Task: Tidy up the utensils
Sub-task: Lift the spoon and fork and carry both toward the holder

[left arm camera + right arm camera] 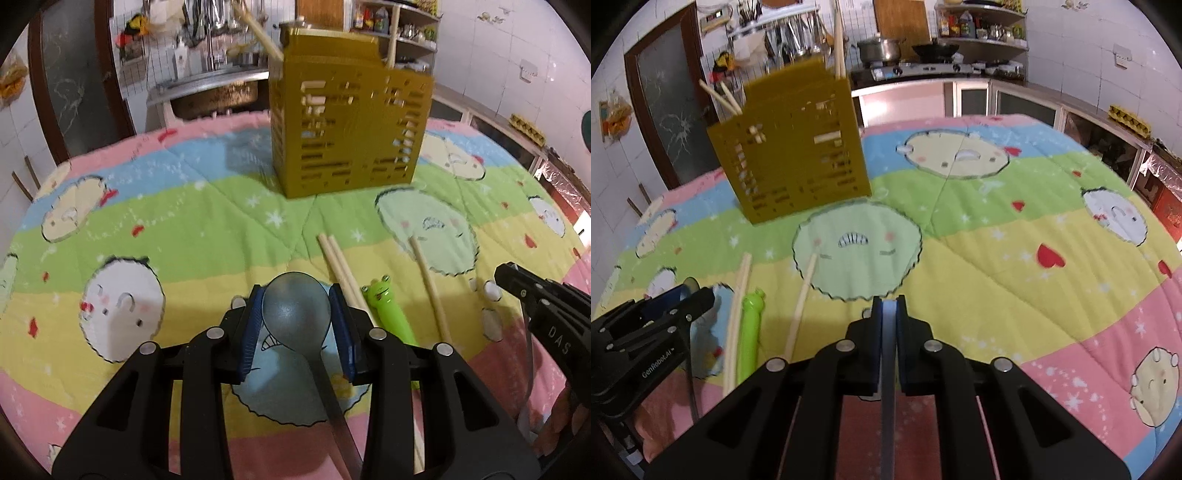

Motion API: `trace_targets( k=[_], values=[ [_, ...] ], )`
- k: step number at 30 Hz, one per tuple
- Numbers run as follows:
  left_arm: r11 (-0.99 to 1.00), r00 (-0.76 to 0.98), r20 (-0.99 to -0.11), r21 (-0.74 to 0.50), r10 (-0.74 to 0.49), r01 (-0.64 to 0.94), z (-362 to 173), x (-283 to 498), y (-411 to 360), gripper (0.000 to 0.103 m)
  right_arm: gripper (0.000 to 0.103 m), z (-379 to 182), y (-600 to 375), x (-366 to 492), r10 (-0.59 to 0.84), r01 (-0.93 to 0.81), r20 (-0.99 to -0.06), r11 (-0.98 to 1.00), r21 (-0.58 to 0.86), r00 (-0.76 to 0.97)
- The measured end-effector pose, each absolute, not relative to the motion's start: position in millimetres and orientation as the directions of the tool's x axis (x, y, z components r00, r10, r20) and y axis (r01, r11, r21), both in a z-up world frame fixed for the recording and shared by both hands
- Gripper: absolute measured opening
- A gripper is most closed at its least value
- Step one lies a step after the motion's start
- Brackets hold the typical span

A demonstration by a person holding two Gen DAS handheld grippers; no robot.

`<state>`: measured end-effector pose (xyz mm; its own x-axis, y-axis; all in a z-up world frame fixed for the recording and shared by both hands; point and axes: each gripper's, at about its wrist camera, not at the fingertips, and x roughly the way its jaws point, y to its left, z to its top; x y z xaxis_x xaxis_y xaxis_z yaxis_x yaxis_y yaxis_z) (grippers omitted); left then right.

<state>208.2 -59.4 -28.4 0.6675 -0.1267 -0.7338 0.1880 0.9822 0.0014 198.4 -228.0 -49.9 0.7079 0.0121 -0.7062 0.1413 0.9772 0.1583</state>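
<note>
The left hand-held gripper (296,314) is part-open, its blue pads clamped on a metal spoon's bowl (295,314). The right hand-held gripper (888,314) is nearly closed on a thin flat metal handle (887,387) – which utensil, I cannot tell. On the quilted worktop (1015,258) lie chopsticks (338,262) and a green frog-shaped utensil (388,310) – near the yellow slotted holder (347,122).

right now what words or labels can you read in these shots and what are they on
"DAS" on the side of the right gripper, letters run down its black body; any further letters are hidden.
"GenRobot.AI" on the side of the left gripper.
Labels on the shelf bottles are too small and blurred to read.
</note>
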Motion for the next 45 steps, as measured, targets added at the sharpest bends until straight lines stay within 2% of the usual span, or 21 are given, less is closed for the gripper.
trace_targets(
  k=[15, 32, 45],
  values=[
    [0.977, 0.773, -0.617, 0.03, -0.15, 0.213, 14, 181, -59, 0.035, 0.007, -10, -240, 177, 0.018, 0.125, -0.572, 0.97, 0.21, 0.82],
    [0.977, 0.87, -0.474, 0.082, -0.137, 0.199, 42, 160, -40, 0.035, 0.007, 23, -236, 151, -0.034, 0.121, -0.423, 0.976, 0.18, 0.906],
    [0.978, 0.9, -0.409, 0.072, -0.152, 0.198, 55, 149, -32, 0.035, 0.007, 36, -227, 139, -0.05, 0.113, -0.366, 0.982, 0.152, 0.929]
  ],
)
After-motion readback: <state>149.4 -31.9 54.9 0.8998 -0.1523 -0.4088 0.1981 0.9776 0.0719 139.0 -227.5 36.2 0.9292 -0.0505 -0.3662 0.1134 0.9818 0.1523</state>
